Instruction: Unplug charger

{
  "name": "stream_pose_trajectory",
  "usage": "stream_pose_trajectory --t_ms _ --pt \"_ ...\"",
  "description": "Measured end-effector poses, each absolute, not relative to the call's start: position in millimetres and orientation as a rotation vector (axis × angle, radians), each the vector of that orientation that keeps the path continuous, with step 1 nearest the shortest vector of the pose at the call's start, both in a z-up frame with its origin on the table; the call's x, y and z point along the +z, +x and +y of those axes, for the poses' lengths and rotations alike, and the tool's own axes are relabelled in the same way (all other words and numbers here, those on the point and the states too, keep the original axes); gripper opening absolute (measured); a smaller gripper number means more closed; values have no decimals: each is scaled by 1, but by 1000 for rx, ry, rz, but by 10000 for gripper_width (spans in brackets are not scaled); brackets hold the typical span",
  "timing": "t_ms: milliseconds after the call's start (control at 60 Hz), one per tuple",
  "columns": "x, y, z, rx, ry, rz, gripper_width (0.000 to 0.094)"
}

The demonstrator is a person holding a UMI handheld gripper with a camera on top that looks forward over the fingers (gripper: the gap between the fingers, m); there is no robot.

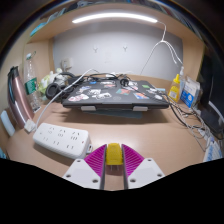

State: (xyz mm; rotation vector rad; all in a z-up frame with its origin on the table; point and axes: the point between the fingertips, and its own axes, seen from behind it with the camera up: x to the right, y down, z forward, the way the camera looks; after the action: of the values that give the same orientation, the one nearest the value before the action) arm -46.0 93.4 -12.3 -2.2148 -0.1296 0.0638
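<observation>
White plastic is what catches the eye first: a power strip (64, 139) lies on the wooden surface (150, 135) just ahead and to the left of the fingers (114, 166), with a white cable (70, 84) running from it up toward a dark laptop (113, 95) covered in stickers (I cannot make out a separate charger plug on the strip). Between the magenta pads (95, 160) sits a small yellow block (114, 153), and both fingers appear clenched against it. Beyond the laptop stands a yellow bottle (176, 87), near tangled wires (190, 122).
</observation>
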Motion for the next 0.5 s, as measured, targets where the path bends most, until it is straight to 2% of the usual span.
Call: stream_pose_trajectory --t_ms 117,150,167,217,267,283,317,500 --pt "-12 -46 98 66 -2203 -123 323" --pt "-12 -47 98 63 -2199 -127 376" --pt "-12 -46 98 57 -2198 -130 485" --pt "-10 -43 98 25 -2190 -136 656" --pt "-8 -45 97 20 -2179 -162 945" --pt "-6 -46 96 24 -2173 -166 893" --pt "-4 -50 94 45 -2161 -177 863" --pt "20 -44 67 76 -2107 -204 888"
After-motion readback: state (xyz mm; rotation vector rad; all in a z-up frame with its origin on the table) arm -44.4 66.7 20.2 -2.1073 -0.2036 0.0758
